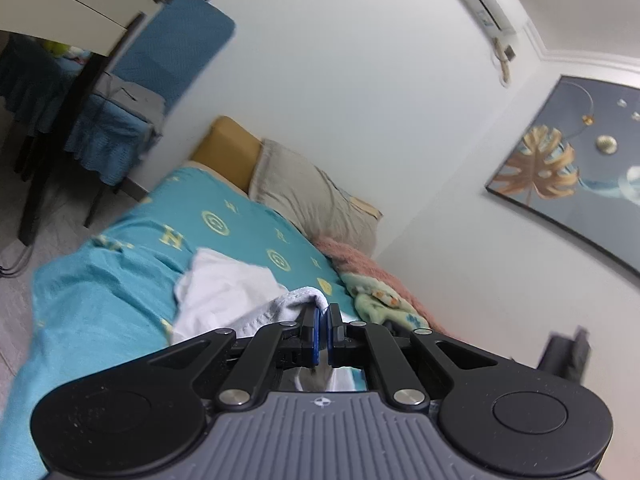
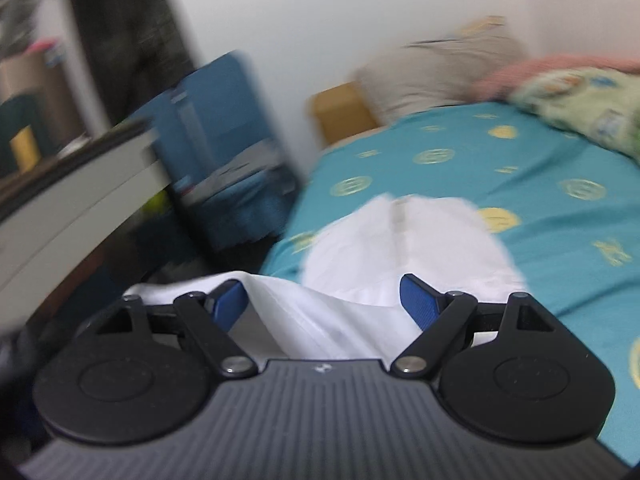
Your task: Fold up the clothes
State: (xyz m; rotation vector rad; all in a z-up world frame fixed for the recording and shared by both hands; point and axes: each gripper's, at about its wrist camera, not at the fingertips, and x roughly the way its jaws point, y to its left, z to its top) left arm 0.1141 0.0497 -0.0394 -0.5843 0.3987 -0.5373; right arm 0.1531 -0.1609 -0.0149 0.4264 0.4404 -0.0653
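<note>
The left gripper was clamped on a hem of the white garment, which lay on the teal bedsheet. The right gripper stood released over it. A pillow and blanket lay beyond.

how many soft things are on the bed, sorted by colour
white: 1, crumpled white cotton garment, its edge pinched in the left tongs
beige: 1, rumpled beige pillow
pink: 1, fuzzy pink blanket
pale green: 1, printed pale green blanket
total: 4
</note>
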